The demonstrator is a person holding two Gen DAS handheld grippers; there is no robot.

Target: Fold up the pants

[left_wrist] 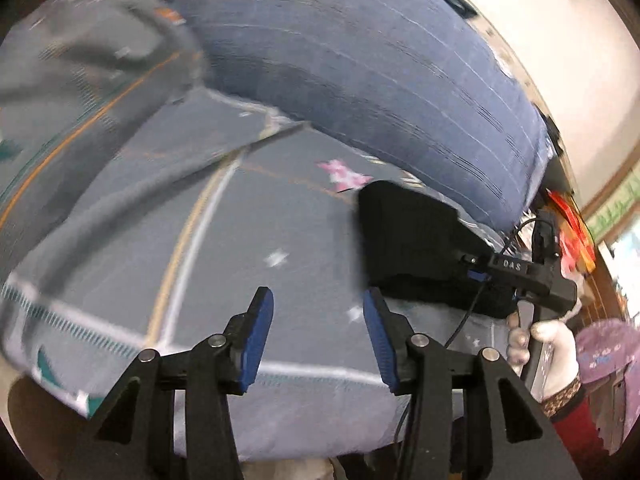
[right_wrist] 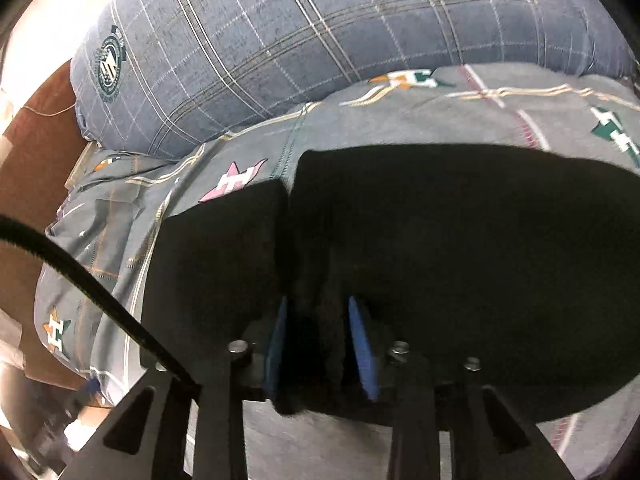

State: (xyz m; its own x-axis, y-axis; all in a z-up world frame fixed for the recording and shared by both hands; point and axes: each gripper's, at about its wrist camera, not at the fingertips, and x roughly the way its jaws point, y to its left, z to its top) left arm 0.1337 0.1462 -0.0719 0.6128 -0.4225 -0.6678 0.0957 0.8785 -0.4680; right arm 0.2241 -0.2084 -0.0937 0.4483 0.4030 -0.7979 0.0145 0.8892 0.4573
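Observation:
The black pants (right_wrist: 460, 248) lie folded in a thick stack on a grey patterned bedsheet (right_wrist: 392, 120). In the left wrist view they show as a black block (left_wrist: 412, 240) at the right. My right gripper (right_wrist: 318, 344) has its blue pads on either side of the stack's near edge, with black cloth between them. My left gripper (left_wrist: 318, 320) is open and empty above the sheet, left of the pants. The right gripper's body (left_wrist: 532, 276) and the gloved hand holding it show at the right in the left wrist view.
A large blue plaid pillow (right_wrist: 320, 32) lies behind the pants against the wall. It also shows in the left wrist view (left_wrist: 380, 60). The bed's near edge (left_wrist: 320, 432) is just below the left gripper. A black cable (right_wrist: 92, 292) crosses the lower left.

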